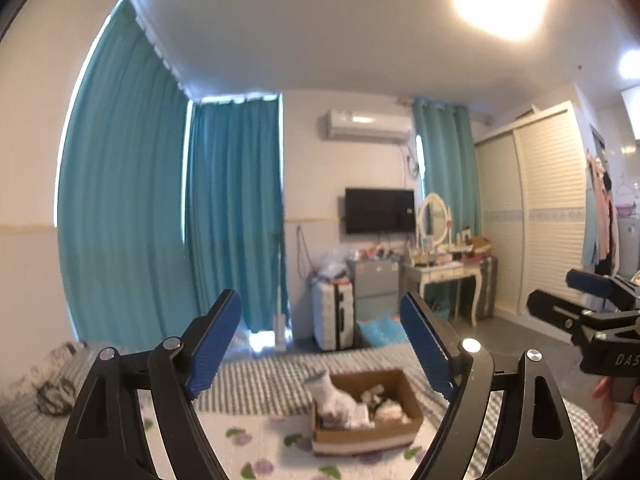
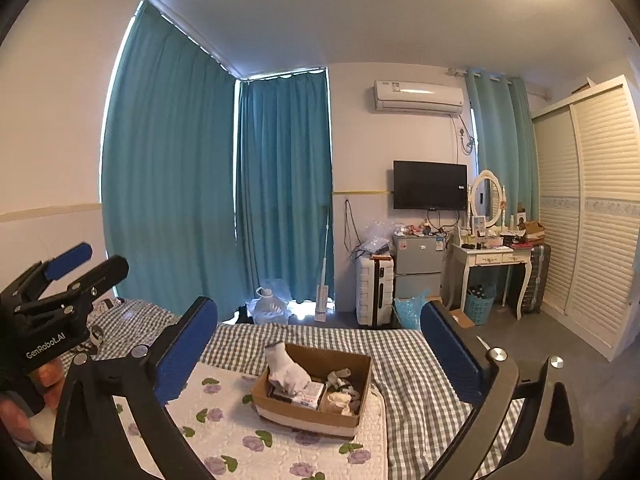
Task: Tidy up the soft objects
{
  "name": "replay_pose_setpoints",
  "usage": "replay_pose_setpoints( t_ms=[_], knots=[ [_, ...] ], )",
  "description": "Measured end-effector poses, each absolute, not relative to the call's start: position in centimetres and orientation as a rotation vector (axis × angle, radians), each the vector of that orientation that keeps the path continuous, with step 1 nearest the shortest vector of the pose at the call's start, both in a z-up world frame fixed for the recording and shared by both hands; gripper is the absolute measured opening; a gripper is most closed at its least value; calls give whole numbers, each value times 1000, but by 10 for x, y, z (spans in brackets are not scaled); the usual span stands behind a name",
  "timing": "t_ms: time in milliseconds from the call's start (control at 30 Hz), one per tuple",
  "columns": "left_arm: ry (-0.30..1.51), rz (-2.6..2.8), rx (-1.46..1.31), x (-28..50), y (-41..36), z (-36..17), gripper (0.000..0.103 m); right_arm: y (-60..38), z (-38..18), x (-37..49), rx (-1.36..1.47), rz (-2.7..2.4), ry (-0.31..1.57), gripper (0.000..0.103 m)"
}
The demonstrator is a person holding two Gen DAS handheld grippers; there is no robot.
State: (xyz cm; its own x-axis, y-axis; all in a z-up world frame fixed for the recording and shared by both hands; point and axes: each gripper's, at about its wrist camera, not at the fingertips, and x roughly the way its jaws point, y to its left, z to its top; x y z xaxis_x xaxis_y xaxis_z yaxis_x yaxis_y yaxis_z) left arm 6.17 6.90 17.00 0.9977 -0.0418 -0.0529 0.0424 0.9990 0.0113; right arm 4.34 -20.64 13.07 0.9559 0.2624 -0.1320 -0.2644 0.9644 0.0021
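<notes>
A cardboard box [image 2: 316,394] sits on the bed [image 2: 404,364], on its flowered quilt, collecting the soft things; a white sock [image 2: 286,368] drapes over its near-left rim, likely just dropped in. The left hand-held gripper [image 1: 320,344] and right hand-held gripper [image 2: 320,350] hover above the bed, jaws spread wide, holding and touching nothing.

I face a white far wall [image 2: 360,128] carrying a white air-conditioning unit [image 2: 418,97] above a black flat television [image 2: 430,185]. Teal floor-length curtains [image 2: 168,168] cover the windows. A white louvred sliding wardrobe [image 2: 596,208] stands right, beside a white dressing table with oval mirror [image 2: 490,258]. Grey floor [image 2: 560,344].
</notes>
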Motion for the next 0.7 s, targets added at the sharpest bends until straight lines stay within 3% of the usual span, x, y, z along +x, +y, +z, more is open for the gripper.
replay_pose_setpoints(
  t_ms=[500,700],
  knots=[
    [233,53,2,116,46,33,83,-222,-21,144,-2,228,277,103],
    [272,42,52,125,33,4,83,-217,-46,160,-18,230,305,103]
  ],
)
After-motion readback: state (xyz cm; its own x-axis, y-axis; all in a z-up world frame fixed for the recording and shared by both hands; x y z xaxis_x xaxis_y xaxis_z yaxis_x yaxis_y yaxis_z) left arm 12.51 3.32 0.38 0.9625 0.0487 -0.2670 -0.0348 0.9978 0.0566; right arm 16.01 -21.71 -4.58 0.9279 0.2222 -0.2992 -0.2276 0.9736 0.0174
